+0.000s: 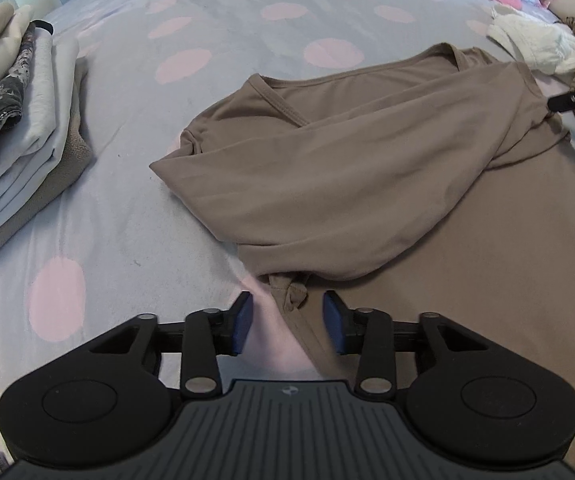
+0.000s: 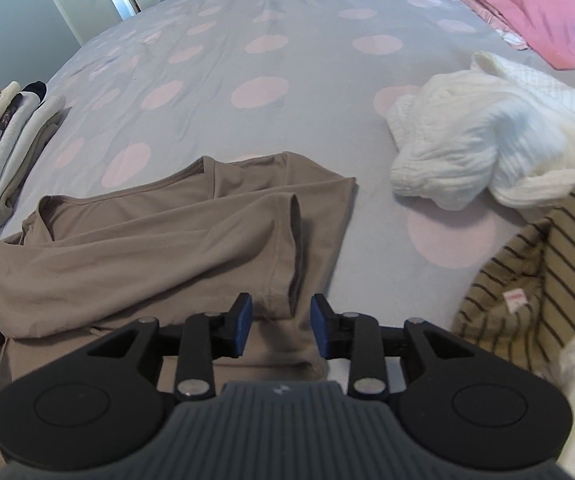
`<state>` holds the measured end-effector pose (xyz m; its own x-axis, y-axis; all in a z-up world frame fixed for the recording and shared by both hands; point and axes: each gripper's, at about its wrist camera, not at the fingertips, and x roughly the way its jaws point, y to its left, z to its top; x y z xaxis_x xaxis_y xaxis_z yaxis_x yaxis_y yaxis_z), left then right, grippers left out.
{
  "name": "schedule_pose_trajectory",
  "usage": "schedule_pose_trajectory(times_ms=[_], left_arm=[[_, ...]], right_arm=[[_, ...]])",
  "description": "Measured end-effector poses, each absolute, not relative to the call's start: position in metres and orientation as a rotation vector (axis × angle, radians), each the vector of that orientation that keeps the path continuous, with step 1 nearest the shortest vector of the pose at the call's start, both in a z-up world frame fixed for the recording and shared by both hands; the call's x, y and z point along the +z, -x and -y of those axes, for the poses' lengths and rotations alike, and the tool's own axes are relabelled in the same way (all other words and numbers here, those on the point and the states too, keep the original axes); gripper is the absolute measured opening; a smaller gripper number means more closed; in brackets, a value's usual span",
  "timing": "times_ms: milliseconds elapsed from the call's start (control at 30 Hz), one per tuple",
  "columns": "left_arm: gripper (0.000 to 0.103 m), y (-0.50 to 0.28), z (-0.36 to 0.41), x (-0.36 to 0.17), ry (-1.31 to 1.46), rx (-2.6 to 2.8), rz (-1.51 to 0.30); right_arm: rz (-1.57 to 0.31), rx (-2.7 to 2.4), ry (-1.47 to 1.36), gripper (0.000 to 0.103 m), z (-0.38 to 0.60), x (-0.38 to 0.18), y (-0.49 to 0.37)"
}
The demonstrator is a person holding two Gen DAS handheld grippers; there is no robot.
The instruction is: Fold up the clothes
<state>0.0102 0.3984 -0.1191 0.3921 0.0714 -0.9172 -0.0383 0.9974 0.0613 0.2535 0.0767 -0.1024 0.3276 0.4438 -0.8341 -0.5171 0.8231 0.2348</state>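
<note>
A: Where is the taupe long-sleeved stretch top (image 1: 347,184)?

B: Spread on the grey bedsheet with pale pink dots (image 1: 223,32), its neckline toward the far side. One sleeve is laid across the body from right to left, its cuff (image 2: 283,252) ending near the right gripper.

A: And the tools?

B: The left gripper (image 1: 287,320) hangs over the top's near left edge, blue pads parted wide around a small bunched bit of fabric, gripping nothing. The right gripper (image 2: 281,322) is just above the sleeve cuff, jaws equally wide and empty.

A: What else lies there?

B: A stack of folded clothes in cream, grey and floral fabric (image 1: 19,120) at the far left. To the right, a crumpled white ribbed knit (image 2: 483,152), a tan garment with dark stripes (image 2: 535,280) nearer, and a pink pillow (image 2: 527,4) at the far right.
</note>
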Motion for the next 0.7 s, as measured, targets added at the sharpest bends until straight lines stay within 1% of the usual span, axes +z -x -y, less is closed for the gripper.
schedule_pose_trajectory(times_ms=[33,67,100,133,167,200,367,433,633,700], left_arm=[[0.031,-0.011,-0.398,-0.120,-0.034,0.070,-1.169],[0.026,-0.011,-0.399,-0.120,-0.025,0.070,-1.167],[0.022,-0.011,-0.400,-0.121,-0.016,0.071,-1.165],[0.010,-0.011,-0.401,-0.120,-0.001,0.064,-1.166],[0.004,-0.011,-0.401,-0.120,0.010,0.060,-1.163],[0.002,-0.011,-0.402,-0.118,0.013,0.061,-1.157],[0.000,-0.005,-0.418,-0.113,0.091,0.102,-1.169],[0.000,-0.002,-0.425,-0.111,0.133,0.117,-1.178],[0.000,-0.001,-0.433,-0.121,0.162,0.142,-1.236],[0.000,-0.001,-0.432,-0.122,0.169,0.131,-1.249]], right_arm=[[-1.065,0.635,0.070,0.035,-0.079,-0.104,-0.255],[-1.064,0.640,0.062,0.030,-0.081,-0.106,-0.256],[-1.063,0.647,0.056,0.017,-0.083,-0.106,-0.256],[-1.059,0.651,0.054,0.010,-0.085,-0.105,-0.256],[-1.051,0.656,0.054,0.007,-0.086,-0.103,-0.254],[-1.037,0.655,0.056,0.007,-0.086,-0.099,-0.253],[-0.957,0.623,0.063,0.006,-0.072,-0.071,-0.246],[-0.970,0.625,0.094,0.006,-0.066,-0.071,-0.245],[-1.086,0.641,0.135,0.006,-0.058,-0.110,-0.237],[-1.111,0.641,0.148,0.007,-0.059,-0.121,-0.235]])
